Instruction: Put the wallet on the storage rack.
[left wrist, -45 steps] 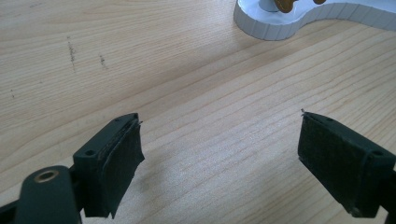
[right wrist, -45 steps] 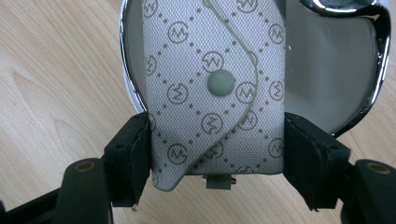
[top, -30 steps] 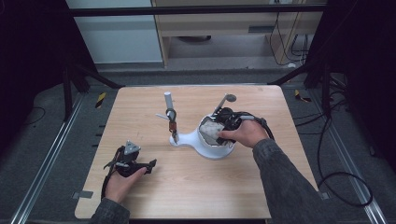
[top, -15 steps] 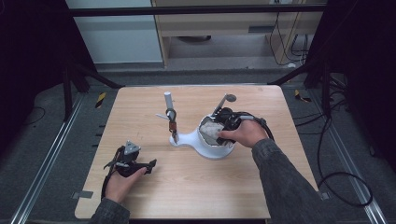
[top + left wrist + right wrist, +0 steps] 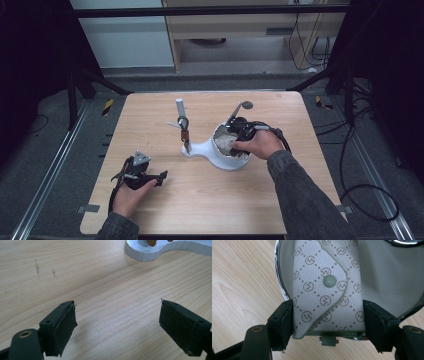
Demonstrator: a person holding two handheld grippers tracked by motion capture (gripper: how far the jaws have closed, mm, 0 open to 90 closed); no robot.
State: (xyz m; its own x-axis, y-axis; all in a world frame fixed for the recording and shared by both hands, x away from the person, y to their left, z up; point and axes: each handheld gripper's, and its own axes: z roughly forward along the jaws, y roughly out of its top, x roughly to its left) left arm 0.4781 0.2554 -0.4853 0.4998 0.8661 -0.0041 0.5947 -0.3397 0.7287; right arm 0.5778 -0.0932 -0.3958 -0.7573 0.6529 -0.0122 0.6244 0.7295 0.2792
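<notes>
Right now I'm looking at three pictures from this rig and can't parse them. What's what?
No robot here: a person holds a hand-held gripper in each hand at a wooden table. The high view looks down from above; the other two come from cameras riding on each gripper, looking along its black jaws. The left gripper rests near the table's front left corner, jaws wide apart over bare wood. The right gripper has its jaws closed on the sides of a small patterned pouch with a snap button, over a white bowl with a metal rim. The bowl sits on a white stand with an upright post.
</notes>
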